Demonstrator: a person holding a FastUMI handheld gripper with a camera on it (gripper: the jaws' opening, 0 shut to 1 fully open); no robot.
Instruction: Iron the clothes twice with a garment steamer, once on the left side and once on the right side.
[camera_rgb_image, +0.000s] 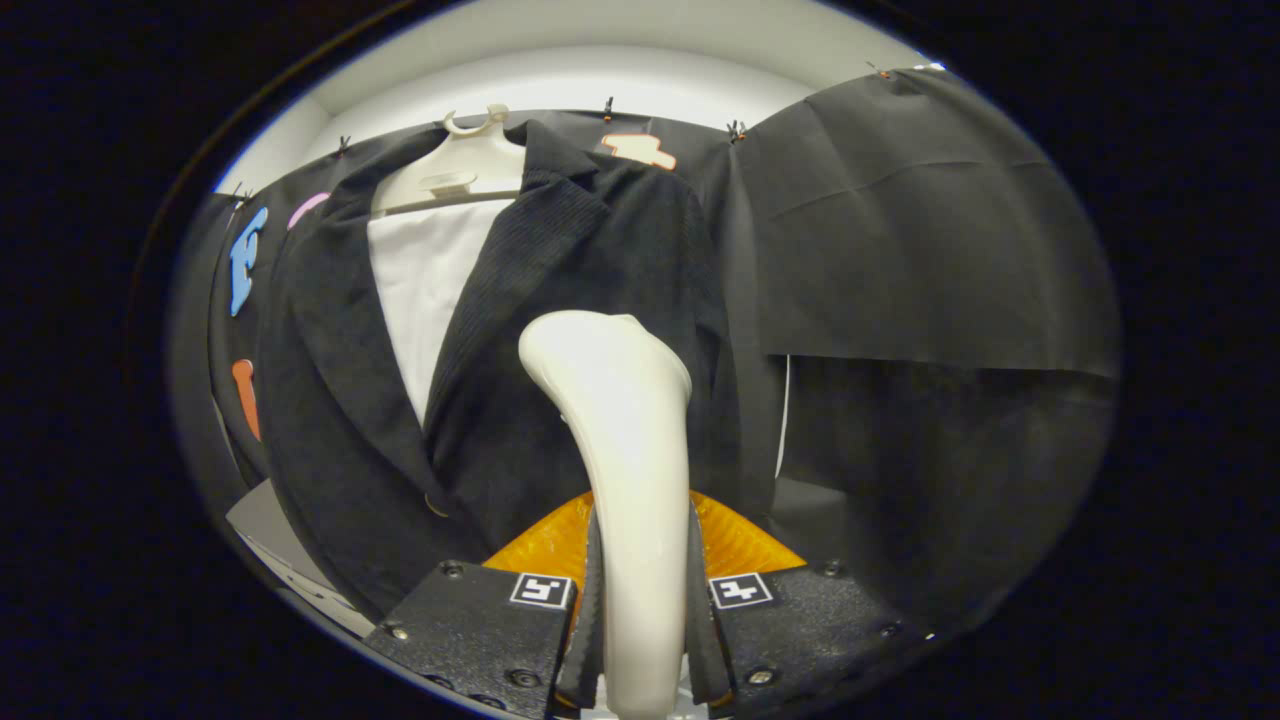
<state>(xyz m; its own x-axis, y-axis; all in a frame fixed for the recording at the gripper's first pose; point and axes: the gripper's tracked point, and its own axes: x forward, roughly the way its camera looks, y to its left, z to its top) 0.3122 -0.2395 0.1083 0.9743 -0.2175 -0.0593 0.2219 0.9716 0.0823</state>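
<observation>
In the gripper view, the claw is clamped on the garment steamer, both ribbed black fingers pressing the sides of its slim white handle, which rises between them and swells into a smooth, rounded head just ahead. That head sits right in front of the dark jacket, over the front panel lying on the right-hand side of the opening; whether it touches the cloth cannot be told. The steamer's shell looks like glossy hard plastic, stiff and probably somewhat slippery, so a hold low on the narrow neck, as now, seems sensible: the rubbery ridged pads should bite there and keep the head from twisting. It is likely light to moderate in weight, top-heavy toward the head. An orange ribbed part fans out behind the handle, just above the fingers. The jacket hangs from a cream plastic hanger against the booth's black cloth wall, its collar and lapels open over a white panel inside. Its fabric is matte, finely corded, soft and limp, so it should give and swing under pressure; gentle strokes down each front panel would suit it. A pale flat surface shows beside the jacket's lower hem.
</observation>
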